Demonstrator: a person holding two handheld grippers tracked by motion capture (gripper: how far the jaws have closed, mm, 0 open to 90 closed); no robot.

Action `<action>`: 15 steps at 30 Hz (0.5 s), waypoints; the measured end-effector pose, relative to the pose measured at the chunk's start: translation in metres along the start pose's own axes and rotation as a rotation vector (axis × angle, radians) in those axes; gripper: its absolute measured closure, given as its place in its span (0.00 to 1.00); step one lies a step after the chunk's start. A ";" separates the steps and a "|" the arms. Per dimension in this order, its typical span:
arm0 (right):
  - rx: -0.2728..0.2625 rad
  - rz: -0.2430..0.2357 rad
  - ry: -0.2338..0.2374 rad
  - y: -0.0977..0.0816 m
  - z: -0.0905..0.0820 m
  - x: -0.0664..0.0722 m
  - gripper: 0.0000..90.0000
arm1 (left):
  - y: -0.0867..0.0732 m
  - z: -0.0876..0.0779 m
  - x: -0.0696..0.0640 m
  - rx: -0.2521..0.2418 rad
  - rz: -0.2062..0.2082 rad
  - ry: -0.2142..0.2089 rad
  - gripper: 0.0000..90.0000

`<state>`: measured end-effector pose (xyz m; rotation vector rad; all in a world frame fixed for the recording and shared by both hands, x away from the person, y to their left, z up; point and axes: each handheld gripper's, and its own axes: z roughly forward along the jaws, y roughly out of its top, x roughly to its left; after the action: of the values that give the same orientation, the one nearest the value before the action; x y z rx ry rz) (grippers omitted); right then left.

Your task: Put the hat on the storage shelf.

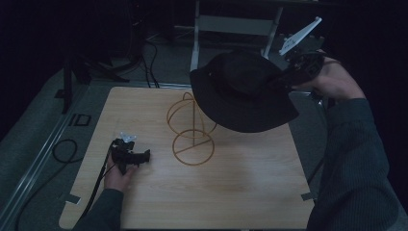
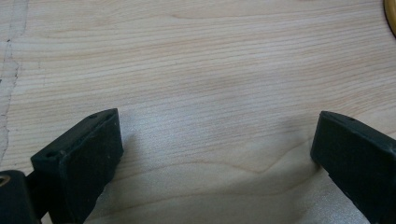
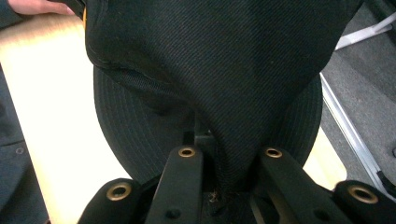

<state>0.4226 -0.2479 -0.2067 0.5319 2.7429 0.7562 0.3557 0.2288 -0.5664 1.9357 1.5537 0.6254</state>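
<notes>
Right gripper (image 1: 288,76) clamped on black bucket hat (image 1: 240,91), held aloft just above wire hat stand (image 1: 191,130). Left gripper (image 1: 144,156) resting on wooden table (image 1: 240,183), jaws spread, nothing between.

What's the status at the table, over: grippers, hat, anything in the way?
Right gripper shut on black hat, held above the table. Left gripper open, resting on table. Wire stand beneath the hat.

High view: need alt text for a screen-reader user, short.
A person's right gripper holds a black hat in the air over a gold wire hat stand on a wooden table. The left gripper rests low on the table at the left, its fingers open and empty.
</notes>
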 end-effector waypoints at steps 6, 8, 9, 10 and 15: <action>-0.020 -0.009 -0.006 0.001 -0.006 0.002 0.95 | 0.000 0.000 0.000 0.000 0.000 0.000 0.03; -0.034 -0.016 -0.005 0.003 -0.008 0.003 0.95 | 0.000 0.000 0.000 0.000 0.000 0.000 0.03; -0.037 -0.017 -0.002 0.003 -0.009 0.004 0.95 | 0.000 0.000 0.000 0.000 0.000 0.000 0.03; -0.042 -0.025 0.001 0.004 -0.009 0.005 0.95 | 0.000 0.000 0.000 0.000 0.000 0.000 0.03; -0.036 -0.043 0.015 0.011 -0.005 0.008 0.95 | 0.000 0.000 0.000 0.000 0.000 0.000 0.03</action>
<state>0.4171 -0.2382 -0.1974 0.4608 2.7394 0.8010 0.3557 0.2288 -0.5664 1.9358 1.5538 0.6259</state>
